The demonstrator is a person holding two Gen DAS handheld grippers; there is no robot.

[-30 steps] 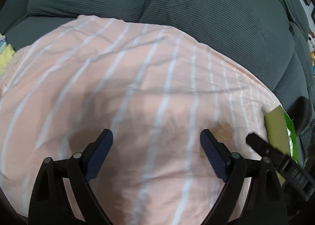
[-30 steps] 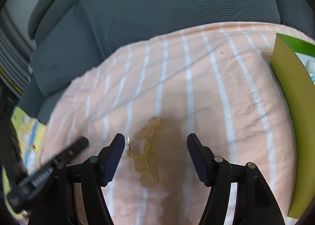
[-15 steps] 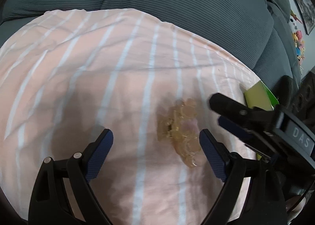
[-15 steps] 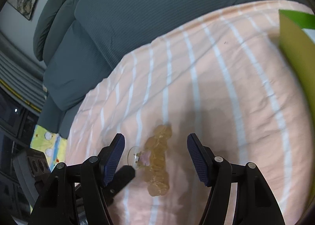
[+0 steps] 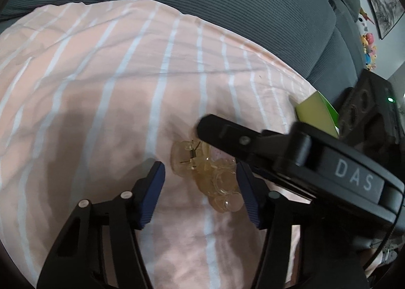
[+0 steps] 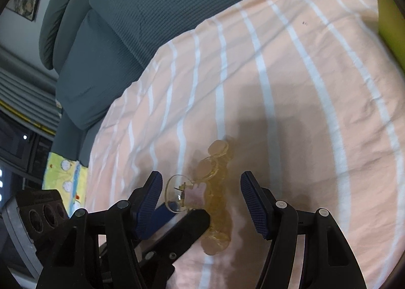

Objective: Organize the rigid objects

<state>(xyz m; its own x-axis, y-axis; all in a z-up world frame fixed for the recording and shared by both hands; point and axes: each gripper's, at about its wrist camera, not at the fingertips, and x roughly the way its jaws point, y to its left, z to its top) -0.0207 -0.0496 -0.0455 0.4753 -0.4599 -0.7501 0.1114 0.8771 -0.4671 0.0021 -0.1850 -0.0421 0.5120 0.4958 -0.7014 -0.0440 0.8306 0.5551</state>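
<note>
Both grippers have closed in on the translucent amber plastic hair claw clip over the last second: where our left view showed only bare cloth, the clip now lies between the left fingers, and our right gripper has swung in across it from the right.

Starting at the left, our left gripper has its blue-padded fingers spread apart, holding nothing. The clip sits in the gap, nearer the right-hand pad than the left one, its small metal spring facing up just ahead of the fingertips. It rests on the peach, white-striped bedsheet, which is draped over the dark grey ribbed sofa.

Moving right, our right gripper is also open and empty. The clip lies between its fingers, running lengthwise away from them, with one clear rounded lobe close to the left pad. A tip of the left gripper crosses in low, just beside the clip; we cannot tell whether it touches.

Further right, beyond the right fingers, stands the yellow-green cardboard box, well apart from the clip.

We judge the task barely begun: nothing is grasped or lifted, and the clip is not yet put away. Left to do, we think: close on it, carry it over, probably to the box.
</note>
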